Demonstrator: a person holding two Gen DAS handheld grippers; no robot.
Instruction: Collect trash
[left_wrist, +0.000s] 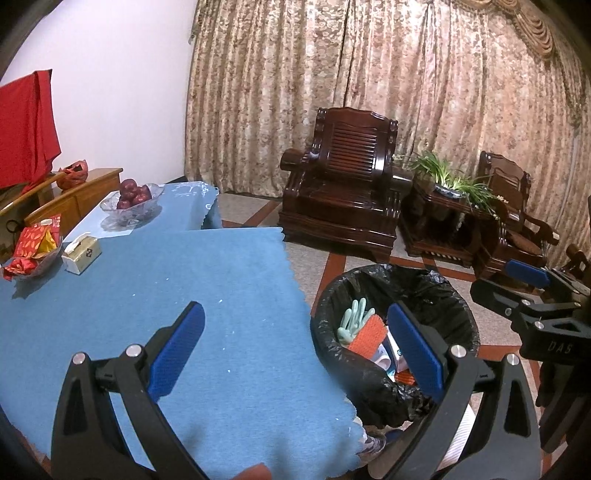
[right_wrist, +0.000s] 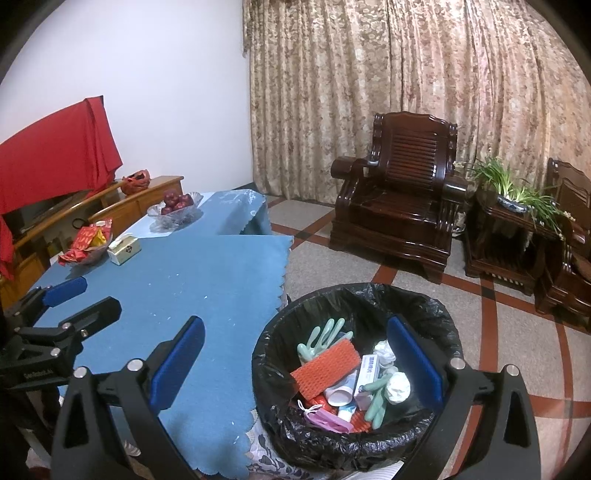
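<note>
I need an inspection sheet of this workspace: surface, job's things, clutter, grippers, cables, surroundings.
Surface: blue cloth-covered table, small pale specks on it.
Job's things: black-lined round trash bin on the floor beside the table, holding green rubber gloves, an orange ribbed sheet, crumpled tissue, a white box.
Clutter: glass bowl of red apples, dish of red packets, tissue box.
Grippers: left hand-held gripper open, empty; right hand-held gripper open, empty, over the bin.
Cables: nothing seen.
Surroundings: dark wooden armchair, potted plant, patterned curtain.
</note>
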